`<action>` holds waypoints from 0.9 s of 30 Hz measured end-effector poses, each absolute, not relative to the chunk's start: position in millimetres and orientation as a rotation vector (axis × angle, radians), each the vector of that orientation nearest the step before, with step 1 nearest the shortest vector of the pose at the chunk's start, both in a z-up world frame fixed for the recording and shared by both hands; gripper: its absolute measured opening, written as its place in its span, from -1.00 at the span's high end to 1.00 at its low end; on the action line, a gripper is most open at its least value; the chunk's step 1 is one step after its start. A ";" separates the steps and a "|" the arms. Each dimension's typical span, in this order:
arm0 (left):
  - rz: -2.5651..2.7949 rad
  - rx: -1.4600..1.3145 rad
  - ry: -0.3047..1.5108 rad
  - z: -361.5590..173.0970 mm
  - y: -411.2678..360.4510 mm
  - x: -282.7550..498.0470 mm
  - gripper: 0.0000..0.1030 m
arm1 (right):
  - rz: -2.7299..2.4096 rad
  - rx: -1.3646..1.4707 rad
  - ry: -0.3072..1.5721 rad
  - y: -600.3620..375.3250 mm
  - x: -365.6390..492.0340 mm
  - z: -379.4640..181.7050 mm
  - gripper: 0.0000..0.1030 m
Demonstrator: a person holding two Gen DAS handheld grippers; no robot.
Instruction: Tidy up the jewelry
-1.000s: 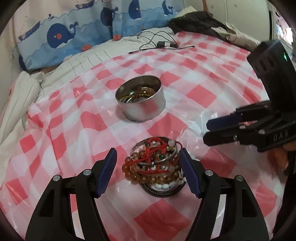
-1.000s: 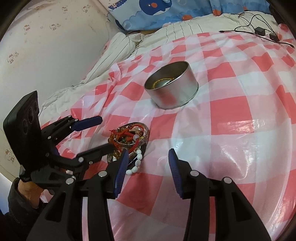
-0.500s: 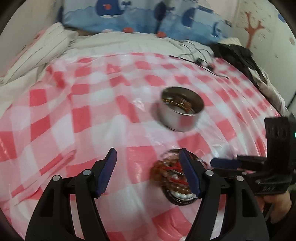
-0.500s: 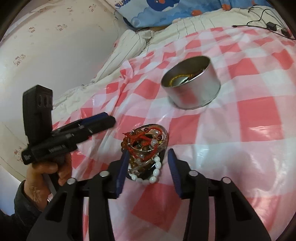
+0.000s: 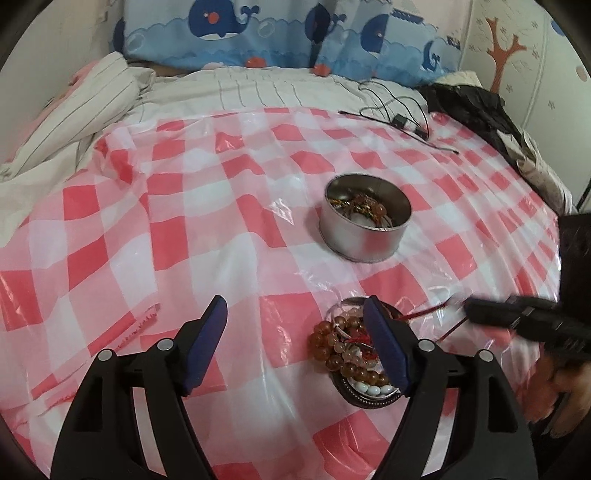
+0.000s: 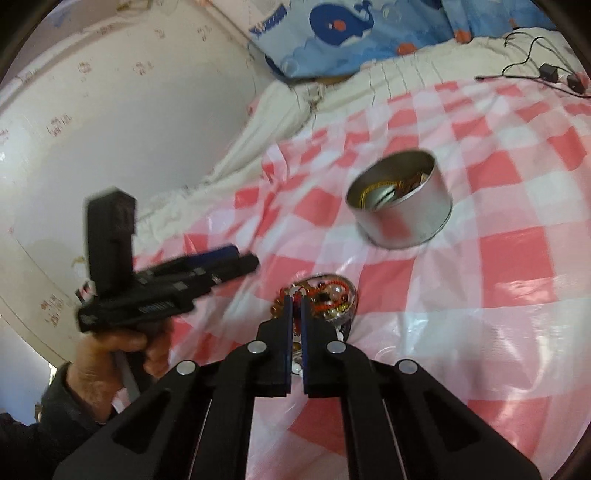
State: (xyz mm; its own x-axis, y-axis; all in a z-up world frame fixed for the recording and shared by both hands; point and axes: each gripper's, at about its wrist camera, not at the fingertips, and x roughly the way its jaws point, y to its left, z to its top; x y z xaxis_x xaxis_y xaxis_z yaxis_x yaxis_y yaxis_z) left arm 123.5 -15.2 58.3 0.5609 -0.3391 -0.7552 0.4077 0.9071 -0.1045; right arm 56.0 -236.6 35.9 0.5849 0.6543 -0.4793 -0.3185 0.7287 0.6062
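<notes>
Covering a bed, the red-and-white checked plastic sheet point(image 5: 207, 229) spreads under a whale-print curtain point(image 5: 280, 33) at the far edge, with a striped duvet point(image 5: 74, 110) bunched at the far left corner, black cables point(image 5: 399, 118) and dark clothing point(image 5: 476, 107) toward the far right. A round silver tin point(image 5: 364, 218) holding jewelry sits mid-sheet; nearer, a small dish point(image 6: 347, 295) is heaped with amber and white bead bracelets point(image 5: 343, 350) and red cord point(image 5: 424, 314). Compared with a second ago, the left gripper point(image 5: 295, 339) has swung left of the dish, its jaws opening wider and empty. The right gripper point(image 6: 295, 314) has snapped closed over the heap; the red cord stretches from the dish to its tips
</notes>
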 end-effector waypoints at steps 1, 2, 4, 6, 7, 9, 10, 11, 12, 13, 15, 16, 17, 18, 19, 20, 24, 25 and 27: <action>-0.448 0.096 0.872 57.6 -17.5 122.7 -0.41 | 0.592 0.506 0.737 -242.1 54.4 38.5 0.91; -0.461 0.111 0.872 56.8 -21.0 121.4 -0.41 | 0.586 0.514 0.731 -245.9 54.1 39.8 0.91; -0.496 0.147 0.865 56.0 -29.3 117.6 -0.41 | 0.561 0.533 0.723 -255.9 54.2 41.2 0.91; -0.531 0.202 0.850 55.2 -41.2 111.9 -0.41 | 0.530 0.543 0.720 -262.5 54.8 41.2 0.91; -0.552 0.241 0.841 53.9 -49.7 108.5 -0.41 | 0.513 0.544 0.721 -265.2 54.9 41.0 0.91; -0.582 0.298 0.826 50.8 -63.8 104.1 -0.41 | 0.476 0.544 0.720 -271.3 56.6 40.1 0.91; -0.591 0.330 0.821 48.1 -72.3 102.6 -0.41 | 0.462 0.548 0.719 -274.2 56.6 40.1 0.91; -0.594 0.355 0.818 45.4 -79.2 102.0 -0.41 | 0.453 0.551 0.719 -276.9 55.9 40.0 0.91; -0.598 0.369 0.815 42.8 -85.2 102.1 -0.41 | 0.442 0.557 0.720 -280.0 56.2 39.2 0.91; -0.603 0.374 0.818 40.8 -88.7 102.7 -0.40 | 0.439 0.562 0.722 -282.5 56.3 38.4 0.91; -0.613 0.375 0.829 36.1 -95.4 106.5 -0.26 | 0.438 0.572 0.727 -284.3 57.8 36.3 0.91; -0.621 0.375 0.847 32.3 -98.6 109.3 -0.09 | 0.438 0.571 0.730 -284.2 58.5 35.7 0.91; -0.619 0.377 0.869 28.1 -100.3 112.2 -0.01 | 0.438 0.571 0.733 -284.3 59.0 35.2 0.91; -0.622 0.372 0.880 25.3 -100.1 113.8 0.09 | 0.440 0.574 0.733 -285.4 58.5 34.9 0.91; -0.631 0.357 0.887 24.5 -99.4 114.6 0.22 | 0.442 0.576 0.734 -285.8 58.2 34.8 0.91; -0.639 0.348 0.893 24.7 -98.9 114.9 0.30 | 0.442 0.576 0.735 -286.4 58.8 34.5 0.91; -0.656 0.262 0.939 25.8 -90.3 120.2 0.59 | 0.446 0.578 0.740 -286.2 58.8 32.7 0.91; -0.661 0.244 0.947 25.8 -88.6 121.4 0.64 | 0.446 0.577 0.741 -285.8 58.8 32.5 0.91; -0.668 0.209 0.953 27.8 -83.8 122.4 0.73 | 0.446 0.577 0.744 -285.9 58.8 31.6 0.91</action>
